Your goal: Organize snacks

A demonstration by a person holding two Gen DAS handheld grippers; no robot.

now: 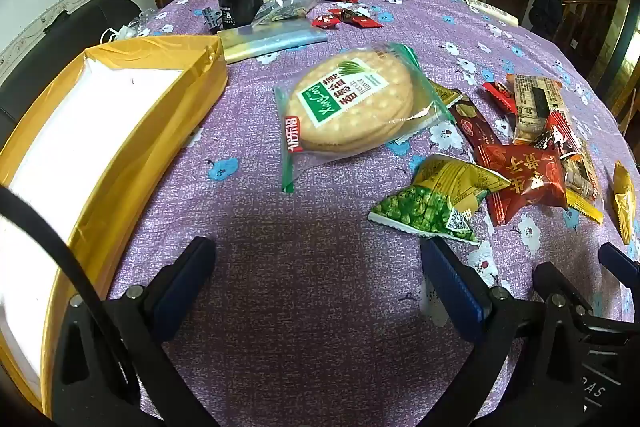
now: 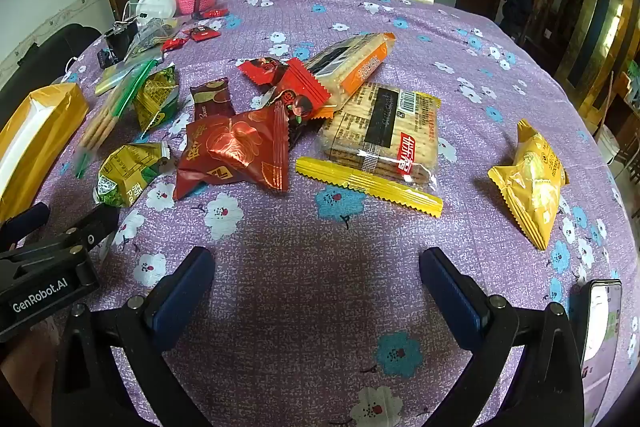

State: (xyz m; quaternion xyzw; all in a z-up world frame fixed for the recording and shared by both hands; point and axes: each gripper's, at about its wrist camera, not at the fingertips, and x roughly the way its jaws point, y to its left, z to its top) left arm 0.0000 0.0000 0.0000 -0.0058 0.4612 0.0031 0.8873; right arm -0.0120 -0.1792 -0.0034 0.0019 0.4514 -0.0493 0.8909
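Both grippers hover over the purple flowered tablecloth (image 1: 320, 287) with jaws spread wide and nothing between them. Ahead of the left gripper (image 1: 320, 283), slightly right, lies the green pea packet (image 1: 432, 203); straight beyond it the round cracker bag (image 1: 356, 103), and to its left the yellow box (image 1: 132, 131). Ahead of the right gripper (image 2: 316, 291) lies the cracker pack (image 2: 384, 131), left of that the dark red packet (image 2: 236, 155), and off right the yellow packet (image 2: 532, 183).

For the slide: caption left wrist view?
Open left gripper above purple tablecloth, round cracker bag ahead, yellow box left.
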